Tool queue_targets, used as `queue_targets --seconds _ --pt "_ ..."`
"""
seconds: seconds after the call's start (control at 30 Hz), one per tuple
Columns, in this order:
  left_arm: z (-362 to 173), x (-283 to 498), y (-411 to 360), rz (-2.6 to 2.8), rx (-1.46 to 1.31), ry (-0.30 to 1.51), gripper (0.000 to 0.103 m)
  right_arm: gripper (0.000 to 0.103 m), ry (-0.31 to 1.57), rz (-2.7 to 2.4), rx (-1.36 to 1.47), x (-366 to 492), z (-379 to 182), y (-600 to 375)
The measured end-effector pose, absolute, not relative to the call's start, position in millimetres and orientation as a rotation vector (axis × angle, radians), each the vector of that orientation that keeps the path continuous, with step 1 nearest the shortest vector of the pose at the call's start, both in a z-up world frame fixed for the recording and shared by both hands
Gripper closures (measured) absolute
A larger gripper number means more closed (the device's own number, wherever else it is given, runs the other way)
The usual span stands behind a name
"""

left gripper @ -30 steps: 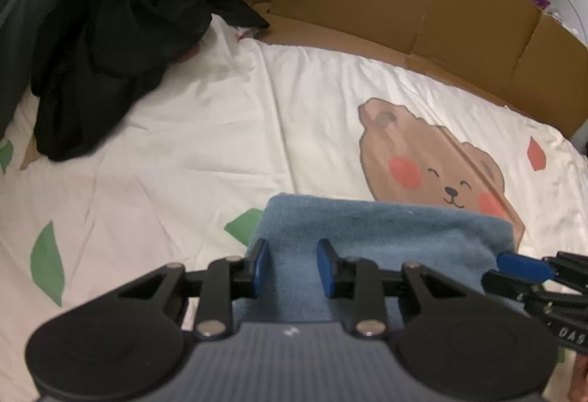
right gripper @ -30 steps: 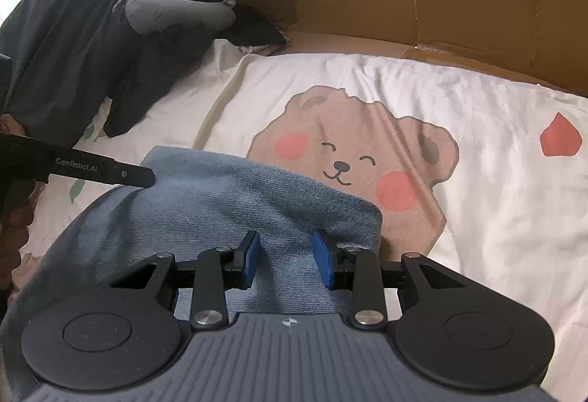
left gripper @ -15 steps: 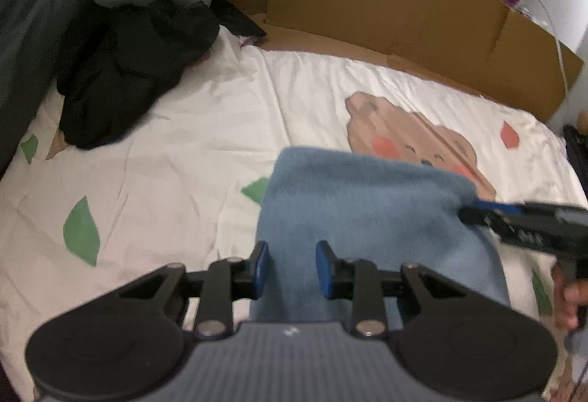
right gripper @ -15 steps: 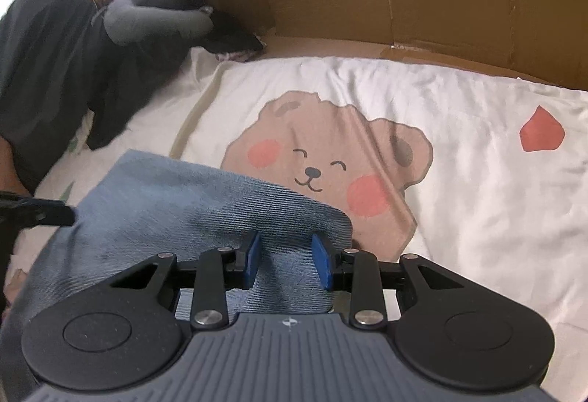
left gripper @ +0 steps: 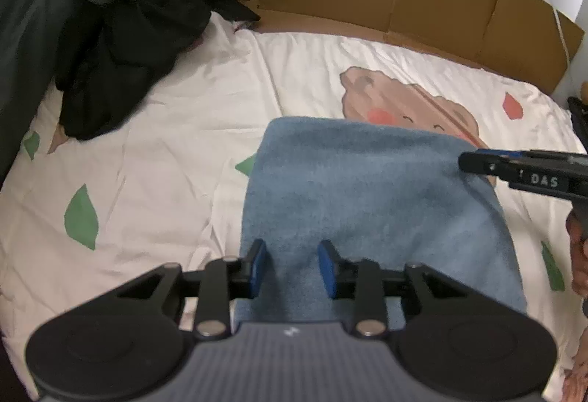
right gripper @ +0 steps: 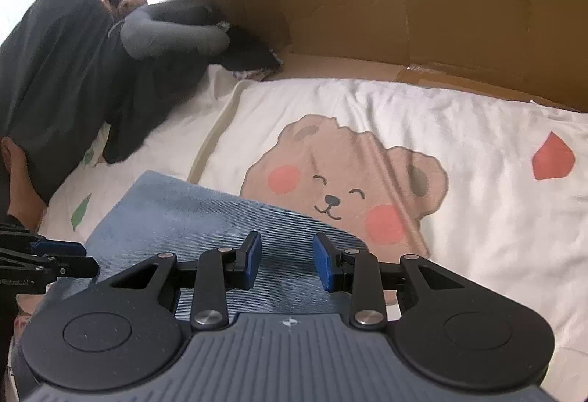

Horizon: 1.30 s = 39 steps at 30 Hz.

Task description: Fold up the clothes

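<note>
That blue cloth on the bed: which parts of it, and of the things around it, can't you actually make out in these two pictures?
- Blue cloth: its near edge is hidden under each gripper's body in both wrist views, so what garment it is stays unclear.
- Left gripper: whether its pads pinch the cloth is unclear; they have just been opening.
- Dark clothes pile: blurred, items inseparable.
- Bear print: left view, lower part covered by the cloth.

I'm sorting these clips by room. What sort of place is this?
Most likely a bedroom: the blue garment lies on a bed sheet printed with a cartoon bear, dark clothes are heaped at one end, and flattened cardboard lines the far side.
</note>
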<state>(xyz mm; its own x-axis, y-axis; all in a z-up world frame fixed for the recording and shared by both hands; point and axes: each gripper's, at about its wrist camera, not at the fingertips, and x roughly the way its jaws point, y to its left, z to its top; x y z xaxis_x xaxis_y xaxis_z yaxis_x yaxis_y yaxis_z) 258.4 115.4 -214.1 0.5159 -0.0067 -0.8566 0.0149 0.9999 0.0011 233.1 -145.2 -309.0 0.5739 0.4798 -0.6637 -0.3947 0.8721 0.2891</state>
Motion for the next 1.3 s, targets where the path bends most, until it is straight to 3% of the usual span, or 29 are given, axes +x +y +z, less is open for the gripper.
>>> queue_targets --seconds 0.43,0.63,0.77,1.0,1.3 --pt "-229 258 130 -0.014 -0.096 1.021 0.065 0.064 0.862 0.515 0.033 246 -321 -125" --pt "-218 247 125 0.008 -0.021 1.033 0.068 0.064 0.851 0.506 0.088 233 -311 -135" --pt "-216 230 127 0.018 0.003 1.04 0.061 0.064 0.868 0.504 0.148 209 -313 -155" --pt "-213 208 134 0.035 -0.023 1.051 0.058 0.059 0.921 0.506 0.206 169 -316 -173" --pt "-221 196 142 0.011 -0.068 1.023 0.033 0.055 1.061 0.527 0.335 133 -328 -186"
